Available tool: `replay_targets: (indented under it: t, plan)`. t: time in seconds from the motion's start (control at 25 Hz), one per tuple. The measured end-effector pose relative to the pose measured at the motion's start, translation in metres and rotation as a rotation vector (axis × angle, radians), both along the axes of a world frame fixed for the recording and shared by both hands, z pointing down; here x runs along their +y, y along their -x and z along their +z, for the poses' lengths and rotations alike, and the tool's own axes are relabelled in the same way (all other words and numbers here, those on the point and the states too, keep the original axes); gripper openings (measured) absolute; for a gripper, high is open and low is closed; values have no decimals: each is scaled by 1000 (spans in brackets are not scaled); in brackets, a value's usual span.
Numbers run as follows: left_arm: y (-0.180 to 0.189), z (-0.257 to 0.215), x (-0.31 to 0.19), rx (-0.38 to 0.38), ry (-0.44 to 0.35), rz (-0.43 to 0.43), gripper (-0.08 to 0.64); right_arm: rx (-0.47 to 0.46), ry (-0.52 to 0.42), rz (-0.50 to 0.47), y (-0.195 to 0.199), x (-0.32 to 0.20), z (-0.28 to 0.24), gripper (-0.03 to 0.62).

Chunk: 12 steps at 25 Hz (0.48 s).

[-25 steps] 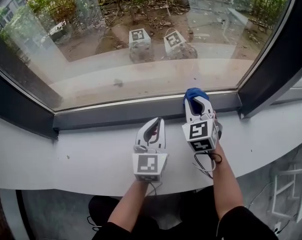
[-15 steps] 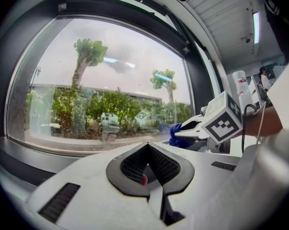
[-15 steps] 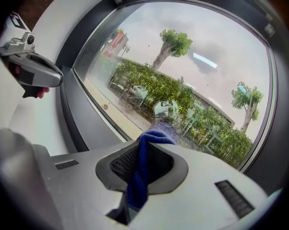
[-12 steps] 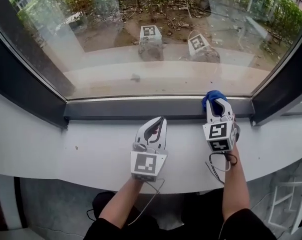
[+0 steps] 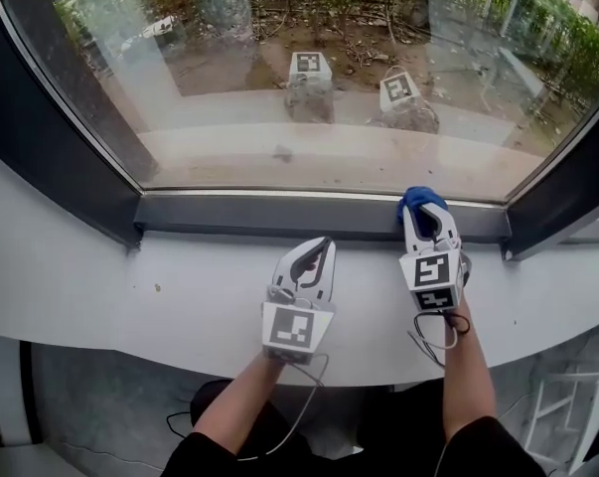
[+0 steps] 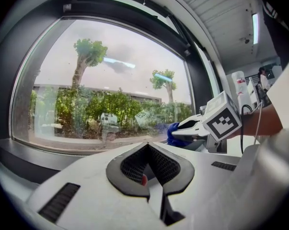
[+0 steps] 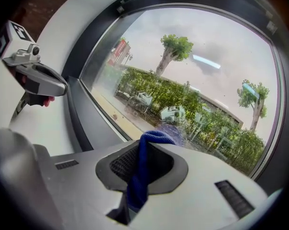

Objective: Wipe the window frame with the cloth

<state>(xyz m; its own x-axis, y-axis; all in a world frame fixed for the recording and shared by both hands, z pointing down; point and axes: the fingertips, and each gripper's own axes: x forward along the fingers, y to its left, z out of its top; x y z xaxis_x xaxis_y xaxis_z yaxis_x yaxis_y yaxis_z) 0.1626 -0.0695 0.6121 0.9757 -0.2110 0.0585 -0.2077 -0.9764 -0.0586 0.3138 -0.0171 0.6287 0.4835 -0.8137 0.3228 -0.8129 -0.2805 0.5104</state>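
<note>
Wiping looks partway done: the right tool [image 5: 425, 213], clamped on the blue cloth [image 5: 418, 198], works the window frame [image 5: 259, 214] near its right end, with the leftward stretch seemingly remaining, while the left tool [image 5: 321, 245] sits closed and empty over the sill [image 5: 130, 286].

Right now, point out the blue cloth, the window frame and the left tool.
blue cloth [image 5: 421, 201]: head view, its bunched top.
window frame [image 5: 259, 215]: head view, bare bottom rail.
left tool [image 5: 325, 242]: head view, between its shut tips.

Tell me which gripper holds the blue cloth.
The right gripper, shut on the blue cloth at the window frame; the left gripper is shut on nothing.
</note>
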Motion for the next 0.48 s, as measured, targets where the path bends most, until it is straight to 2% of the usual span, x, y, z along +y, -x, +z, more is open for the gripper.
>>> replay_targets:
  t: [0.16, 0.48]
  plan:
    - [1, 1, -3, 16, 7, -14, 5, -56, -25, -23, 14, -9, -8, 23]
    - [-2, 4, -12, 25, 14, -26, 5, 18, -7, -86, 24, -22, -2, 23]
